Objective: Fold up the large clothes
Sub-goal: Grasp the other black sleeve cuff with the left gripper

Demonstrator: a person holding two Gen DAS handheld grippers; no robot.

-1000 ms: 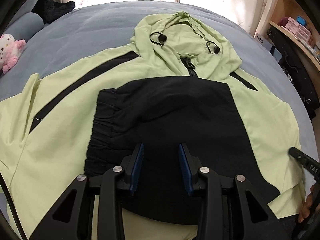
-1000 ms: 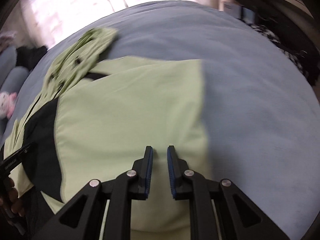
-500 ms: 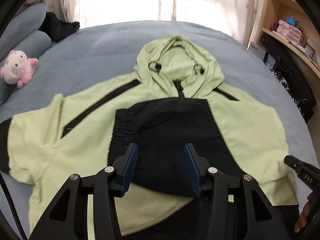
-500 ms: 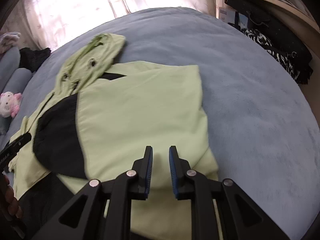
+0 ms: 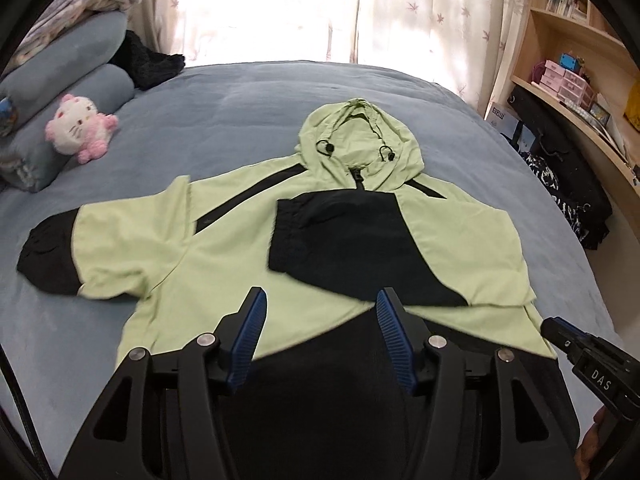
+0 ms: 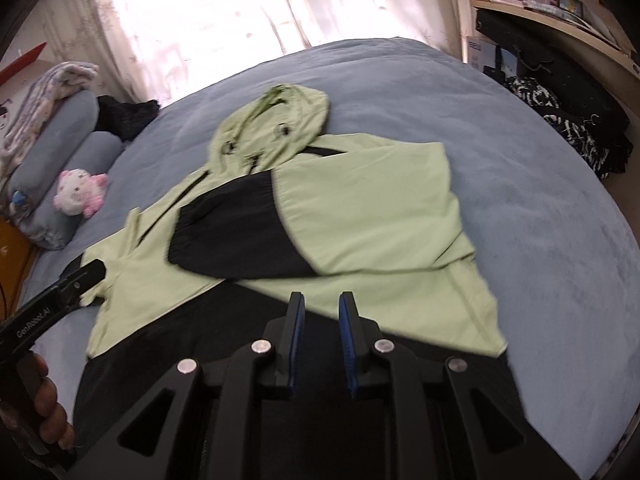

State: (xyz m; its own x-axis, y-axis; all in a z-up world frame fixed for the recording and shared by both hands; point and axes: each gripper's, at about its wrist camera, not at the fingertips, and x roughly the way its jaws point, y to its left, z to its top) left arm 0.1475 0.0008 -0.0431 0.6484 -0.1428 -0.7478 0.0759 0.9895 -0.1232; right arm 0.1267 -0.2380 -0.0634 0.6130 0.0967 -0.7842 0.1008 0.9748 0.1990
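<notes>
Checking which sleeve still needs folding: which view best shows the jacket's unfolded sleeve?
The left wrist view: the unfolded sleeve lies spread out, black cuff included. In the right wrist view the left gripper's body covers most of that sleeve.

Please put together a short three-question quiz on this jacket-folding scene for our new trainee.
1. True or false: one sleeve of the green hooded jacket is already folded across its chest.
2. Which sleeve lies spread out on the bed? A) the one towards the plush toy B) the one towards the shelves
3. Fill in: neither the left gripper nor the right gripper is holding ____.

Key
1. True: the sleeve with the black cuff lies over the front.
2. A
3. Anything; the left gripper's jaws have just been opening, and both pairs are empty.
</notes>
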